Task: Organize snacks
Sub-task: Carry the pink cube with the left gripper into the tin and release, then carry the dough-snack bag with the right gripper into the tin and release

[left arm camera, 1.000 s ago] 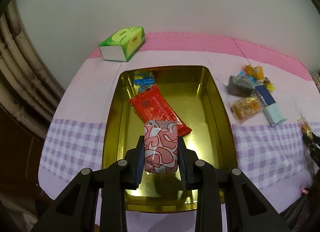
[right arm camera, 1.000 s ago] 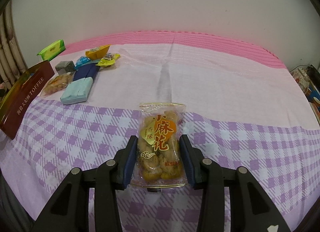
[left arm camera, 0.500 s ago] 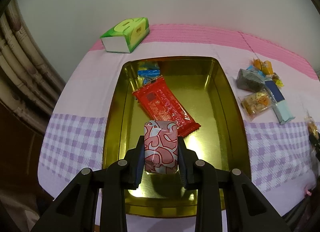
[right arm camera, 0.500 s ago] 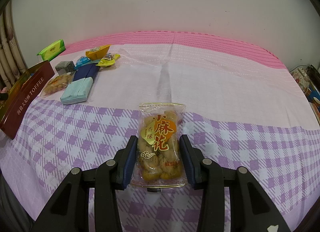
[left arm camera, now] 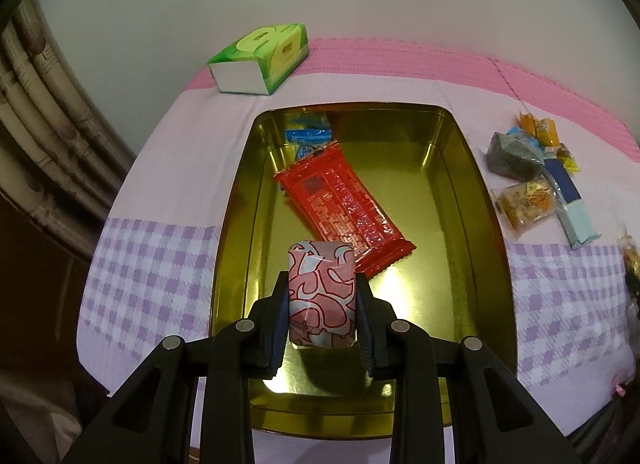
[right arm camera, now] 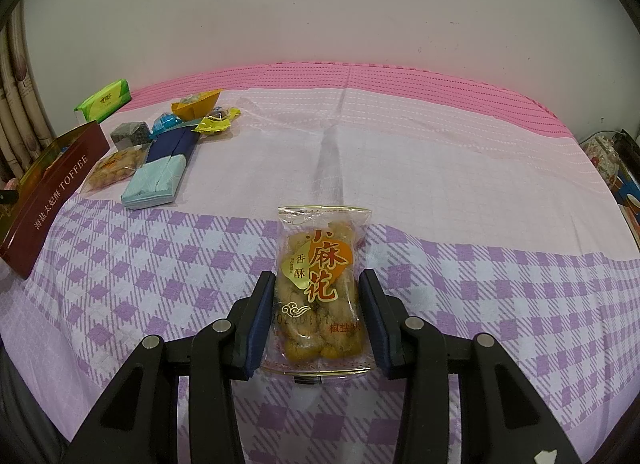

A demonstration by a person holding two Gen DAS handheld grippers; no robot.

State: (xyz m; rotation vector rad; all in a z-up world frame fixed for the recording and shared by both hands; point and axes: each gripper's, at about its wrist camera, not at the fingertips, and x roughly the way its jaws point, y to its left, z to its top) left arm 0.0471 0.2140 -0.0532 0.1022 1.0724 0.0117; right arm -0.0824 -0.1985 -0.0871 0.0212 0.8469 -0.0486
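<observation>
My left gripper is shut on a pink and white patterned snack pack, held above the near half of a gold tin. Inside the tin lie a red wafer bar and a blue candy. My right gripper is shut on a clear bag of fried dough twists just over the purple checked cloth. The tin's dark red side shows at the left of the right wrist view.
Loose snacks lie right of the tin: a grey pack, a clear biscuit bag, a navy bar, a pale blue bar and orange candies. A green tissue pack sits behind the tin. Bamboo furniture stands left.
The left gripper with its pink pack has shifted slightly, so the tin and tissue pack have drifted rightward in its view. The right gripper and its bag have stayed still.
</observation>
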